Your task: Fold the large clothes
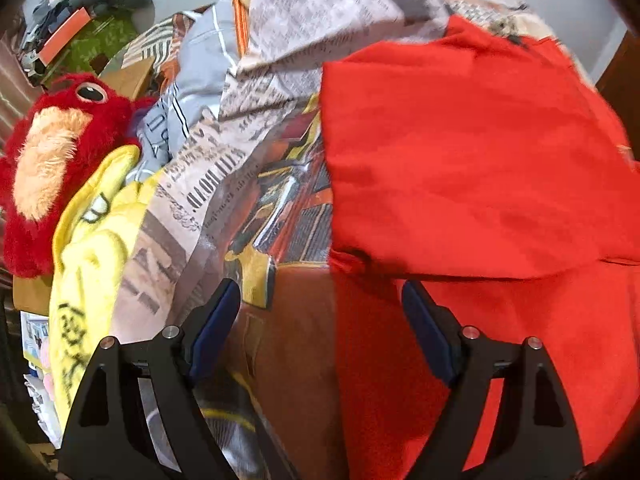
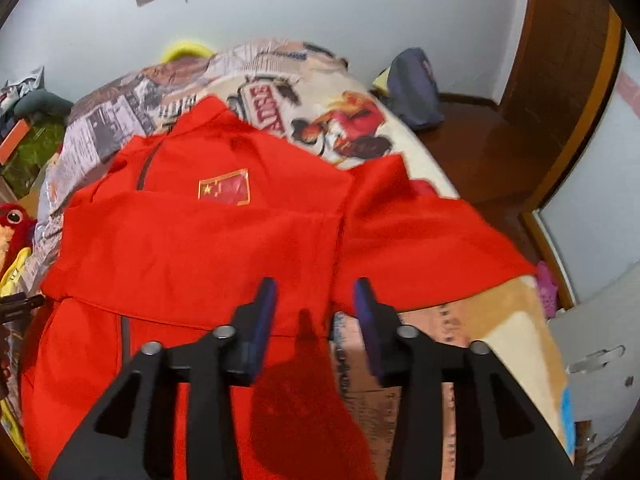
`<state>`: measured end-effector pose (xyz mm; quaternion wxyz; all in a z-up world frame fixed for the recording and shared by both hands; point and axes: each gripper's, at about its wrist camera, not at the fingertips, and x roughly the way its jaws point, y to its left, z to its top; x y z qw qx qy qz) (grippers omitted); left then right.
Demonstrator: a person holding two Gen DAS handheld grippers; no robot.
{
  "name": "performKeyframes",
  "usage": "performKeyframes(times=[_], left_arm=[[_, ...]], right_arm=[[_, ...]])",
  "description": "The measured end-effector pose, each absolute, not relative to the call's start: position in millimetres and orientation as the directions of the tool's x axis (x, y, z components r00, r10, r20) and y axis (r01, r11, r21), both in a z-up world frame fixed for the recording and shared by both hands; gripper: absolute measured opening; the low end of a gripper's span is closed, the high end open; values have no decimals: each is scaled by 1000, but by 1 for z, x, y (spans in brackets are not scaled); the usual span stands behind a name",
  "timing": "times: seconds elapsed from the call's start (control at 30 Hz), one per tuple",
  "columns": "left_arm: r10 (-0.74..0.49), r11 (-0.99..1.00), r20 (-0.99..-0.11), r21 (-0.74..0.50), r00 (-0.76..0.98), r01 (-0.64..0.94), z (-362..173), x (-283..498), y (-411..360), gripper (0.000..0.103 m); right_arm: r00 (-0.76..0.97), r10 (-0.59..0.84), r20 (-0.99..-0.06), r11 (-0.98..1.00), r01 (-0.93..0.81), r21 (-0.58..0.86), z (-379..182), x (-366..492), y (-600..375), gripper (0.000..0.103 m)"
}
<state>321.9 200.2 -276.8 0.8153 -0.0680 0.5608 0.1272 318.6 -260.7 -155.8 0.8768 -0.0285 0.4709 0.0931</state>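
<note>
Item: one red jacket, zip-fronted, with a flag patch on the chest, lying spread on a bed covered by a newspaper-print sheet. In the right wrist view the garment fills the centre and lower left of the frame, collar toward the top, hem toward the bottom; its long axis runs from bottom to top of the frame, roughly in line with the fingers. One sleeve appears already folded across the chest below the patch; the other sleeve reaches out toward the right of the frame. Right hand-held gripper: jaws moderately apart, holding nothing, hovering over the seam where body and outstretched sleeve meet, the sleeve just ahead and to the right. Left hand-held gripper: jaws wide, empty; the jacket's edge lies directly ahead and to the right of its fingers, bare sheet ahead on the left. Judgement: the right hand is the nearer to the unfolded sleeve, and a fold inward would carry it leftward across the body. Also present: a red plush toy and a yellow plush at the left of the left wrist view; a grey bag on the floor, upper right of the right wrist view.
</note>
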Motion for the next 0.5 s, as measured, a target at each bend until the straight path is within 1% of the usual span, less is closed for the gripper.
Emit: performKeyframes(times=[0.07, 0.13, 0.17, 0.23, 0.3, 0.4, 0.5], left_arm=[[122, 962, -919, 16, 375, -272, -255, 314, 192, 83], [119, 966, -901, 8, 417, -259, -232, 309, 185, 83], [121, 968, -888, 7, 443, -252, -219, 306, 180, 83], [127, 972, -858, 9, 498, -234, -191, 302, 169, 83], [134, 978, -816, 15, 562, -210, -162, 299, 156, 83], [117, 984, -766, 5, 632, -177, -128, 299, 136, 83], [75, 990, -726, -26, 684, -136, -102, 305, 113, 84]], right_arm=[[564, 132, -815, 982, -188, 29, -141, 314, -268, 48], [598, 123, -792, 983, -182, 16, -123, 308, -276, 56], [613, 120, -781, 984, -180, 11, -114, 306, -280, 58], [645, 117, -755, 985, -174, 3, -98, 303, -288, 68], [678, 137, -723, 984, -175, 22, -83, 301, -298, 73], [712, 161, -684, 984, -169, 56, -62, 299, -316, 74], [728, 153, -668, 986, -158, 53, -55, 301, -328, 76]])
